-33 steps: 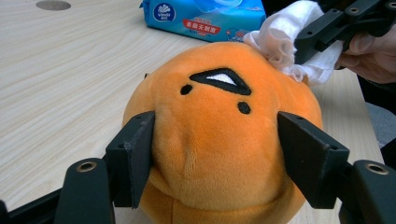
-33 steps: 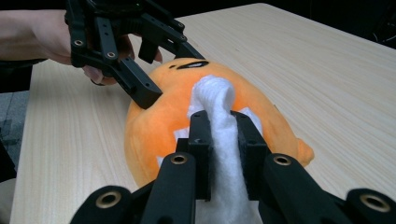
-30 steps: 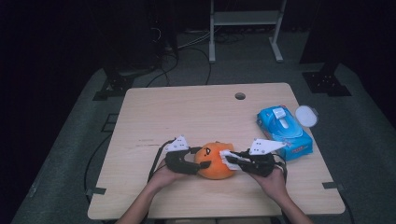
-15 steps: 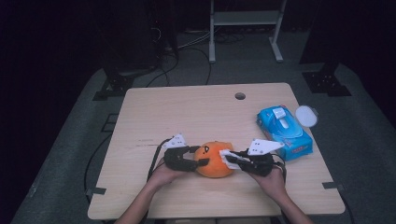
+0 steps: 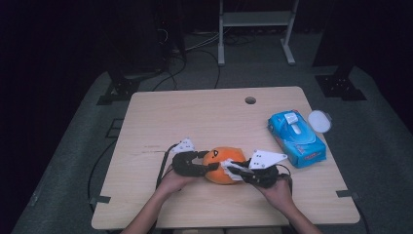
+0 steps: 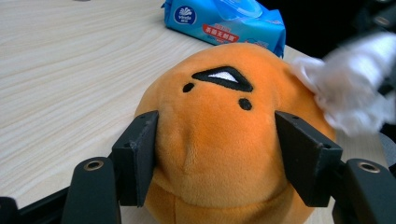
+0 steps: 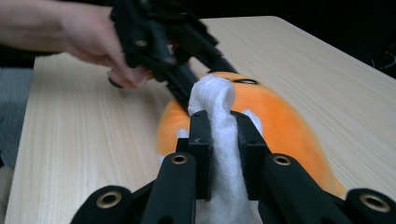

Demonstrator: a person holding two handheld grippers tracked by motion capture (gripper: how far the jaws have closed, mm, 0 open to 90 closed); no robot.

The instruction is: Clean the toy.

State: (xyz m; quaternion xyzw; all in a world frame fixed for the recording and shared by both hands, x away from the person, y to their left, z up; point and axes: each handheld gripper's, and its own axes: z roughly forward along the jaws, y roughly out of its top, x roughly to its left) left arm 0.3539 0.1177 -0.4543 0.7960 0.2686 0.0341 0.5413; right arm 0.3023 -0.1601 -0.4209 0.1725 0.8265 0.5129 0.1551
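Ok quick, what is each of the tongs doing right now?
Left tongs: jaws just closed in, squeezing the orange plush toy.
Right tongs: shut on a white wipe, held against the toy.

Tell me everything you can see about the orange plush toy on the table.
The orange plush toy is a round, soft, fuzzy ball with a stitched black face: two dots and a triangular mouth with white inside. It rests on the wooden table near the front edge. The left claw has just been closing and squeezes its sides, denting the fabric. A white wipe held in the right claw presses against its far side.
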